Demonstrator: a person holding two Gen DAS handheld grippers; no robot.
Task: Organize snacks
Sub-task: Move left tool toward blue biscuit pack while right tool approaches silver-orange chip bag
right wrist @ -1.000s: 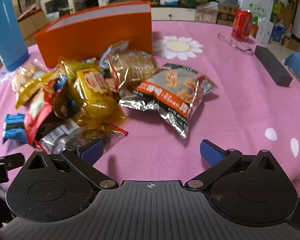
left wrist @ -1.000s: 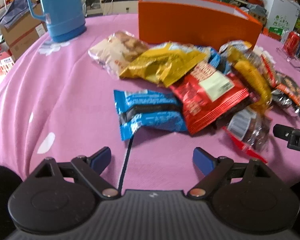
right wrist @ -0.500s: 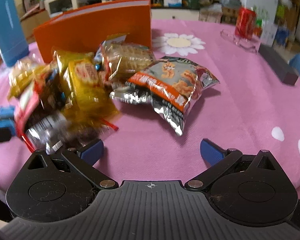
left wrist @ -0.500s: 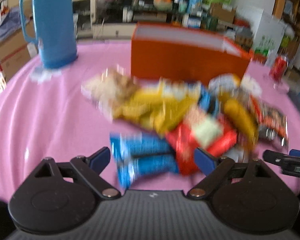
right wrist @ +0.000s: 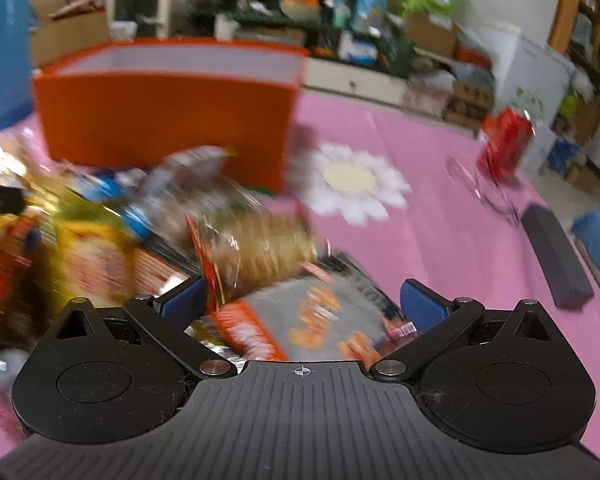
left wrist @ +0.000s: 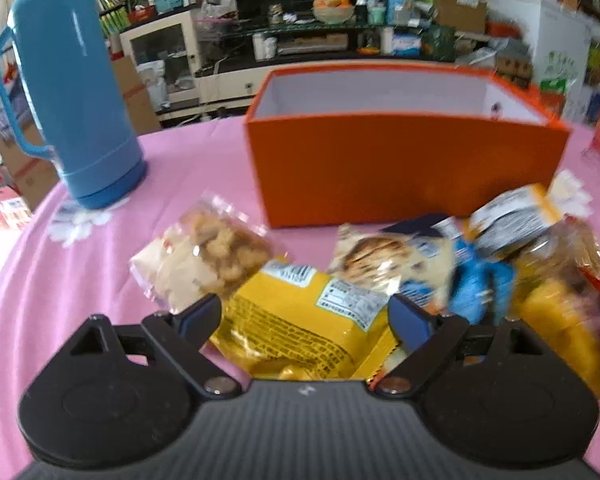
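A heap of snack packets lies on the pink tablecloth in front of an open orange box (left wrist: 404,160) (right wrist: 164,120). My left gripper (left wrist: 306,318) is open, its blue pads either side of a yellow packet (left wrist: 296,328) without pressing it. A clear bag of puffed snacks (left wrist: 204,260) lies just left of it, and a blue packet (left wrist: 480,288) to the right. My right gripper (right wrist: 306,300) is open over a silver and orange packet (right wrist: 312,324). A clear biscuit bag (right wrist: 260,256) rests just beyond. The right wrist view is blurred.
A tall blue thermos (left wrist: 76,92) stands at the back left. A red can (right wrist: 504,144), a pair of glasses (right wrist: 480,188) and a dark grey block (right wrist: 556,256) sit at the right of the table. Shelves and cartons fill the room behind.
Both grippers have moved forward over the heap toward the orange box. The blue and red packets have dropped out of the left view, and the yellow packet now lies between the left pads.
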